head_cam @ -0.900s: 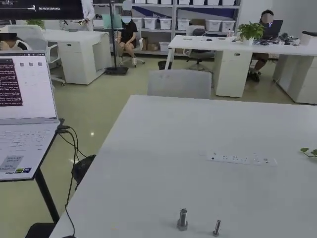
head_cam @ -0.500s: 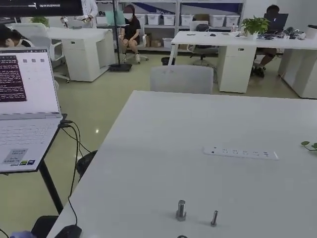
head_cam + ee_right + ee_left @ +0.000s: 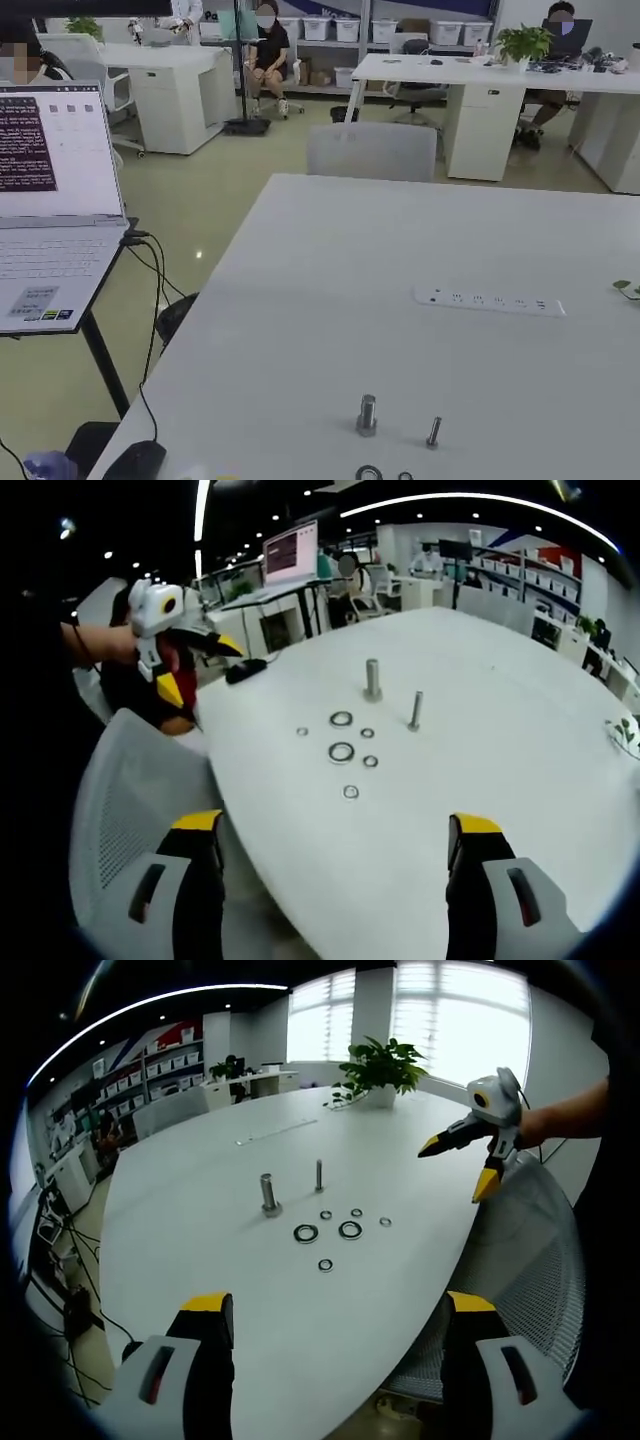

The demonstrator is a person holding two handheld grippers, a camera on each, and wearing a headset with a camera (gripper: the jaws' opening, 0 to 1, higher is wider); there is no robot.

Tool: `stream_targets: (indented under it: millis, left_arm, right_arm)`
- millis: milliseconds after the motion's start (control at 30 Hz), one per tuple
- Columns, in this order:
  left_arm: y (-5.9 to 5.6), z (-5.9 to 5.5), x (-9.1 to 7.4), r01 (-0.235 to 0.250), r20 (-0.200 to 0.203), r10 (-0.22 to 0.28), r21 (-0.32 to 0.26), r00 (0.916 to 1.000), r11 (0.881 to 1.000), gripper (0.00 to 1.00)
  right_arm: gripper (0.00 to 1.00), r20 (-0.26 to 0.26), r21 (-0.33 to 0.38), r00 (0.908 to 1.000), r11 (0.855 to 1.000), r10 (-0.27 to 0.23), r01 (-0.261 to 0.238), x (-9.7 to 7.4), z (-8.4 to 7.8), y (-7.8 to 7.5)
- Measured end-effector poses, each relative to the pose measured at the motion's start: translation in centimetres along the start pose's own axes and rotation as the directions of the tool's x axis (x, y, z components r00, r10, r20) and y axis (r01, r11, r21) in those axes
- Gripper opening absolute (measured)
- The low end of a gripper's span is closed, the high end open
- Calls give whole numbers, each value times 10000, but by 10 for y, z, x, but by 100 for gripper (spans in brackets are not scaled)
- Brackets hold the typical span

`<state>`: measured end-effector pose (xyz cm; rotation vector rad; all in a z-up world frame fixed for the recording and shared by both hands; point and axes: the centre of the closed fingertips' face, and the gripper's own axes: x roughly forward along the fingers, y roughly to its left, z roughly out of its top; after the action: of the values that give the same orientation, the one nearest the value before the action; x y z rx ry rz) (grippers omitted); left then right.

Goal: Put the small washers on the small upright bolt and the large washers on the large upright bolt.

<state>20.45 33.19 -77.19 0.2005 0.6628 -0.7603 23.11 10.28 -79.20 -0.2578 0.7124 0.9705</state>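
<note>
**Both tools wide and empty, washers lying just ahead**

The left tool has its jaws spread wide with nothing between them, and the right tool is the same. Both hang off the near edge of the counter, over a mesh chair (neither has reached the work yet).

Straight ahead of both tools, the washers lie flat in a loose cluster on the counter. There are two large washers and four small washers, mixed together but none touching. One small washer sits apart on the near side, closest to the tools.

Just beyond the cluster stand the two bolts, heads down and shanks straight up. The large bolt is on the person's left and the small bolt on the right, near each other but apart. No washer is on either shank yet.

So the coming reach runs forward and down to the washers, then a little farther on to the bolts. Each washer will have to be lifted above a shank tip and lowered along that upright axis.

By side, the left tool looks better placed for the large bolt and the right tool for the small one. Neither is clearly closer to the washers.

The washers are thin bright rings lying flush on the surface, and they will probably be fiddly to pinch.
</note>
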Motion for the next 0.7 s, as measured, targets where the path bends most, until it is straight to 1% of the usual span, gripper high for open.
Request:
stream_targets:
  millis: [67, 133, 200, 233, 267, 367, 467, 533, 700]
  left_arm:
    - [-2, -1, 0, 58, -40, -58, -4, 10000, 10000, 85]
    - [-3, 0, 0, 71, 16, -71, 45, 10000, 10000, 85]
    - [-6, 1, 1, 190, 132, -191, 2, 9997, 9998, 86]
    - [-7, 3, 2, 256, 261, -256, -12, 9993, 9997, 86]
    - [-8, 3, 3, 254, 285, -254, -14, 9993, 9997, 87]
    - [-9, 1, 5, 245, 180, -246, 61, 9995, 9997, 86]
    - [-13, 0, 7, 311, 106, -312, 81, 9995, 9995, 86]
    - [-12, -1, 7, 253, 17, -253, 242, 9997, 9994, 86]
    - [-12, -3, 8, 288, -82, -285, 281, 9996, 9992, 84]
  right_arm:
    - [93, -59, -115, 10000, 9999, -34, 33, 1, 2, -2]
    - [92, -104, -154, 9999, 9999, 5, -6, 2, 5, -3]
    - [89, -197, -186, 9998, 9998, 57, -60, 3, 6, -4]
    - [89, -247, -185, 9997, 9998, 73, -78, 4, 7, -5]
    - [88, -293, -236, 9995, 9997, 83, -90, 5, 7, -5]
    - [87, -406, -459, 9991, 9989, 108, -127, 6, 9, -4]
    - [83, -646, -656, 9977, 9976, 188, -230, 8, 9, -5]
    - [81, -851, -852, 9961, 9959, 220, -293, 10, 9, -5]
    - [75, -1238, -1216, 9917, 9913, 349, -500, 15, 11, -9]
